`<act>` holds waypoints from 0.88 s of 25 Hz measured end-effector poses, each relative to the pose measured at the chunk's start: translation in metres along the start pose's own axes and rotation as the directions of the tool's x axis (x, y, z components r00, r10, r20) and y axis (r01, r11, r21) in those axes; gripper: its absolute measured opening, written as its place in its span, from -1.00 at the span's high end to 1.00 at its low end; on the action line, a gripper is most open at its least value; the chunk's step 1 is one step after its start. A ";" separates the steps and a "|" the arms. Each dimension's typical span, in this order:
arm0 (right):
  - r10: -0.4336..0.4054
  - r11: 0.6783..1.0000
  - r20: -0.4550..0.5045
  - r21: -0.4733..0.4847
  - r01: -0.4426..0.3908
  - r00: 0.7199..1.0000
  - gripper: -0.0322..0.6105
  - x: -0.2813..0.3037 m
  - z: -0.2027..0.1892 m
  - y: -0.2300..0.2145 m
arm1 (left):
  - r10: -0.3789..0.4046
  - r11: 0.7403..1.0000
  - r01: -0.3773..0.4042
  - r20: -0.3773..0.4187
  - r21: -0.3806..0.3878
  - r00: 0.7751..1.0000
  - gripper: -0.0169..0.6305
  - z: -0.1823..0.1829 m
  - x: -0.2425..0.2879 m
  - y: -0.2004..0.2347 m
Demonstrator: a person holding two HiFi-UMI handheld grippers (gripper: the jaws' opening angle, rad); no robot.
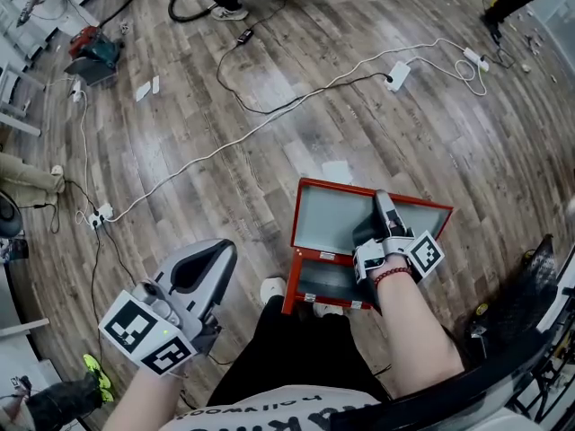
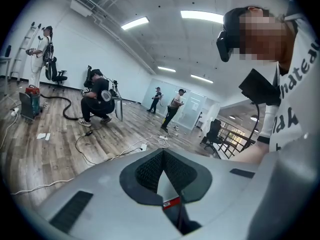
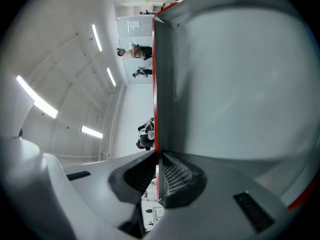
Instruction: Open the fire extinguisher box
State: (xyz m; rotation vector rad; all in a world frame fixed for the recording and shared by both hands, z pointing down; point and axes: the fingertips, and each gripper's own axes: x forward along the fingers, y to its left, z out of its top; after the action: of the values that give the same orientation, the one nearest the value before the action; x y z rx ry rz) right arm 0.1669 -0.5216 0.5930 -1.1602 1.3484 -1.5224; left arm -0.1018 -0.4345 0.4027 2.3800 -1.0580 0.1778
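1. My right gripper has the red edge of the door pinched between its jaws. To do this step well, I judge I should swing along the door's hinge arc rather than pull straight, so the thin lip does not slide out from between the pads.
2. Those jaws stand narrow, clamped on the sheet-metal rim. One pad is on the grey inner face and the other on the outer side.
3. Just beyond the jaws, the grey inside of the door fills one side of the right gripper view. The other side shows only open room.
4. Further out, the fire extinguisher box lies on the floor, just below the right jaws. Its door is raised well clear of the body, so I judge the opening is largely done.
5. My left gripper has its jaws together with nothing between them. It is well apart from the box and touches nothing.
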 end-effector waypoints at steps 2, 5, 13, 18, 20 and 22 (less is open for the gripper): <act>0.029 1.000 -0.009 0.006 -0.029 1.000 0.80 -0.002 -0.001 0.003 | -0.001 1.000 0.001 0.001 -0.001 1.000 0.93 0.000 0.001 -0.002; 0.063 0.998 -0.022 -0.009 -0.064 0.998 0.80 -0.004 -0.001 0.007 | -0.004 1.000 0.004 0.001 0.004 1.000 0.93 0.004 0.004 -0.002; 0.077 0.997 -0.043 -0.017 -0.077 0.996 0.79 -0.021 -0.004 0.007 | -0.010 1.000 0.010 0.013 0.013 1.000 0.93 0.007 0.002 -0.010; 0.064 0.998 -0.079 -0.020 -0.066 0.995 0.79 -0.045 -0.004 0.017 | -0.024 1.000 0.024 0.035 0.012 0.999 0.93 0.012 0.005 -0.026; 0.073 0.996 -0.126 -0.051 -0.080 0.989 0.79 -0.052 -0.005 0.028 | -0.040 0.999 0.040 0.048 0.012 0.998 0.93 0.016 0.009 -0.036; 0.084 0.989 -0.191 -0.102 -0.105 0.978 0.79 -0.059 -0.009 0.043 | -0.059 0.998 0.058 0.061 0.018 0.996 0.93 0.018 0.014 -0.048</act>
State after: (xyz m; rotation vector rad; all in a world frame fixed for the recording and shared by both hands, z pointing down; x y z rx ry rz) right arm 0.1746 -0.4686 0.5421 -1.0249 1.6085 -1.5333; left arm -0.0588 -0.4261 0.3719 2.4424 -1.0164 0.0936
